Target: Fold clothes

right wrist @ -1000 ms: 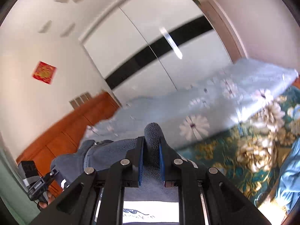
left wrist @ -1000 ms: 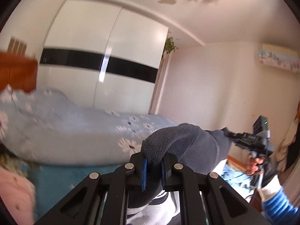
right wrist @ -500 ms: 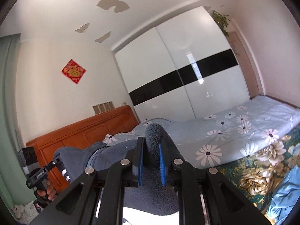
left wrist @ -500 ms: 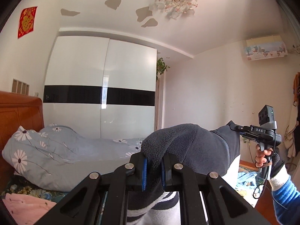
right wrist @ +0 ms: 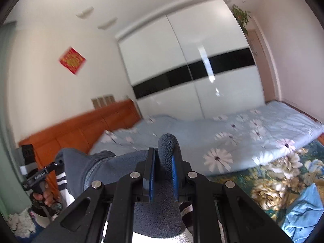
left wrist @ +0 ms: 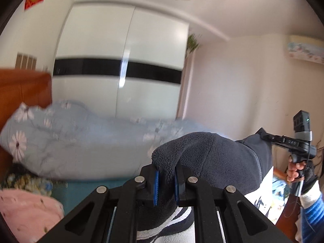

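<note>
A dark grey fleece garment [left wrist: 218, 162] with white stripes and a white lower part hangs in the air, stretched between both grippers. My left gripper [left wrist: 166, 179] is shut on one bunched fleece edge. My right gripper [right wrist: 163, 176] is shut on the other edge of the fleece garment [right wrist: 121, 162], whose zip shows at the left. Each wrist view shows the other gripper off to the side: the right gripper [left wrist: 263, 136] with a hand on its handle, and the left gripper [right wrist: 57, 164] likewise.
A bed [right wrist: 283, 172] with a floral cover carries a pale blue daisy-print quilt [right wrist: 243, 133], a pink cloth [left wrist: 26, 208] and a light blue garment [right wrist: 303, 212]. An orange wooden headboard [right wrist: 81, 127] and a white wardrobe [right wrist: 192, 64] stand behind.
Both grippers, raised half a second ago, have tipped back down with the fleece garment held taut between them; the bed fills more of both views again. The grips have not changed.
</note>
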`<state>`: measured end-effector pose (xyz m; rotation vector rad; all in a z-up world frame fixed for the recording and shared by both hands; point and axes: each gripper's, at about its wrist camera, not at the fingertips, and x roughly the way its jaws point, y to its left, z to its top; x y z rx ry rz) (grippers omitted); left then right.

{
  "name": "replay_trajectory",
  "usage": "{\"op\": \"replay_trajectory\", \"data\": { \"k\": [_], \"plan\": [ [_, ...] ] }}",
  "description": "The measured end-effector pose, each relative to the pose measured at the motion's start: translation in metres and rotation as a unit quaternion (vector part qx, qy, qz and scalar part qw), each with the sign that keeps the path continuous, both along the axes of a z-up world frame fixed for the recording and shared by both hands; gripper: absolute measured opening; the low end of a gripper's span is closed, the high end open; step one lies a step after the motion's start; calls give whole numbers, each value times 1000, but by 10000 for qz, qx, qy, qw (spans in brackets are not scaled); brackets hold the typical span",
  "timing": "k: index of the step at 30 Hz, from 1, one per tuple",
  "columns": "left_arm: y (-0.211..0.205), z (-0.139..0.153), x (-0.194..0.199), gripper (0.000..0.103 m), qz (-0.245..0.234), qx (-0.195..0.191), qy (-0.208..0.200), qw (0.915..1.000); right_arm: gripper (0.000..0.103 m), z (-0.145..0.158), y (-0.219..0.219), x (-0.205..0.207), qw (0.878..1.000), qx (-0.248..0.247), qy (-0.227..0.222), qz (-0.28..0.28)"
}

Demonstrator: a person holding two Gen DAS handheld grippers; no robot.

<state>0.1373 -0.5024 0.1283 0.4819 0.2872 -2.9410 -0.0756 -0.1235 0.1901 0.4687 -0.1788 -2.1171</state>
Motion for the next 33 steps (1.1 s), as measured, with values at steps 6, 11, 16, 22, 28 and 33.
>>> {"op": "replay_trajectory", "data": {
  "k": [6,11,16,22,28,33],
  "plan": [
    [-38,-120,-104,12,362,687,-1241,9892,15,-114,-64,-99,9870,1056,-1124,-445],
    [-78,-181,-159,12,636,1429,-1638,9740,15,-191,-90,-162,9728,1326,-1811,-573],
    [-103,-213,-195,12,895,1781,-1781,9636,15,-216,-110,-199,9727,1262,-1847,-614],
    [-118,-262,-232,12,1192,1724,-2205,9526,16,-259,-143,-230,9631,1758,-1916,-692],
    [-129,-321,-240,12,1390,2047,-2607,9332,16,-317,-160,-246,9445,2149,-2392,-669],
    [-126,-332,-242,15,1324,2132,-2722,9289,17,-339,-163,-250,9349,2320,-2594,-692]
  ]
}}
